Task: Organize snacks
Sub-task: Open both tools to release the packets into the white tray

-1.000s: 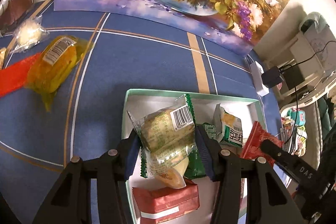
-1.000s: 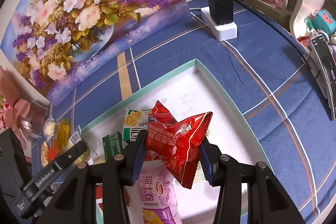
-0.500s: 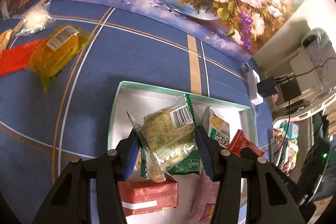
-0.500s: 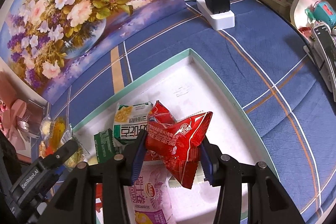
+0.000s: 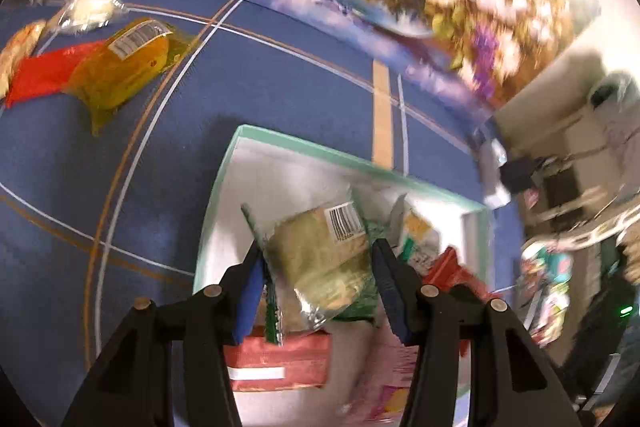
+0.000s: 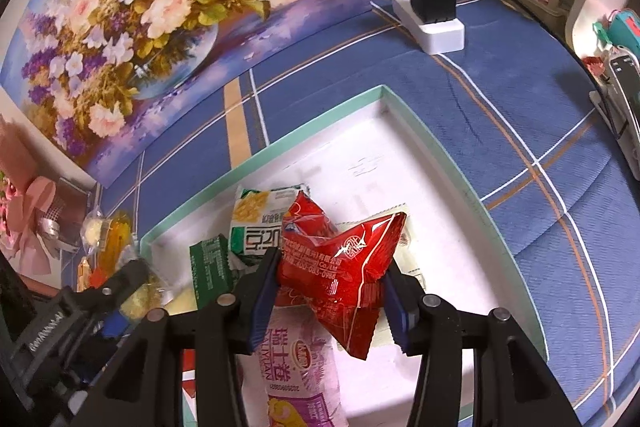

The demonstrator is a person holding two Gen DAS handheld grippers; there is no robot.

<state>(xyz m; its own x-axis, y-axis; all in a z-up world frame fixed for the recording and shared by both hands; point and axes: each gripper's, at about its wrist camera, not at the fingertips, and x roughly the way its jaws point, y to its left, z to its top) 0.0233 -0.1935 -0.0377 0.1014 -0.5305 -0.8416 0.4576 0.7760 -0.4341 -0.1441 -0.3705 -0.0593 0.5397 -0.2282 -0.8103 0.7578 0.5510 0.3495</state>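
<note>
A white tray with a mint-green rim lies on the blue cloth and holds several snack packets. Over its left part, my left gripper is shut on a clear pastry packet with a barcode. Below it lie a red-brown packet and a green one. My right gripper is shut on a shiny red packet above a pink packet and a white-green packet. The left gripper shows at the lower left of the right wrist view.
On the cloth left of the tray lie a yellow packet, a red packet and a clear packet with a pale pastry. A flower painting stands behind. A white power strip with a black charger sits at the far right.
My left gripper has rolled with its pastry packet still held, and its view is now blurred. The right gripper keeps the red packet over nearly the same spot of the tray.
</note>
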